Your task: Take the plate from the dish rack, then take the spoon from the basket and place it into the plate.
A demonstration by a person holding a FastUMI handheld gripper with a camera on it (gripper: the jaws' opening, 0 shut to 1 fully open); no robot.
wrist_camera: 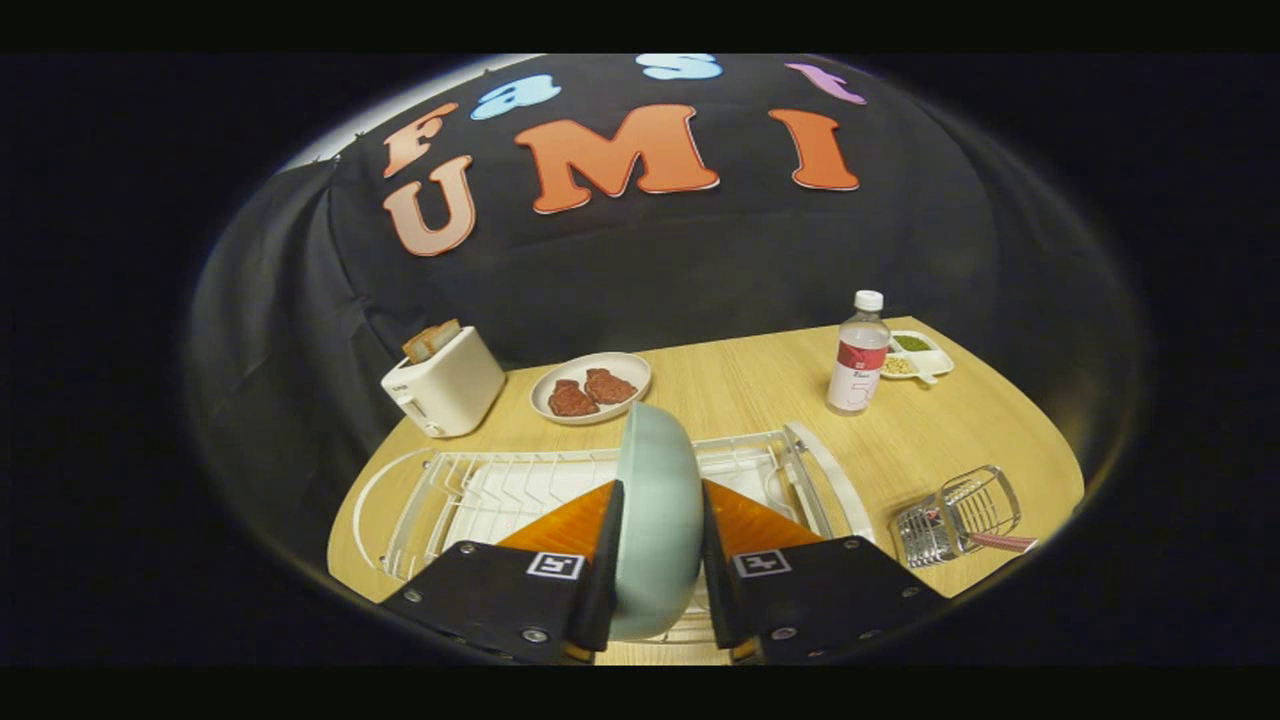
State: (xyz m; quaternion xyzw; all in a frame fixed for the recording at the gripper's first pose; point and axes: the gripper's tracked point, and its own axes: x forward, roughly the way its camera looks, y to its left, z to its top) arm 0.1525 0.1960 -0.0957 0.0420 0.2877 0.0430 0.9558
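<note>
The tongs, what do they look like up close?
The tongs are two flat, wedge-shaped fingers on blocky black bases. Each base has a small square black-and-white marker and round screw heads. No cables or sleeve visible.

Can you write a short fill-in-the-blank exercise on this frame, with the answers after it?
1. The gripper is shut on the pale green round ____, held on edge above the white wire dish rack.
2. The oval plate behind the rack holds two pieces of ____.
3. Two slices of bread stick up from the white ____.
4. The chrome wire basket lies beyond the rack's end nearer the clear plastic ____.

Answers: plate; meat; toaster; bottle
</note>
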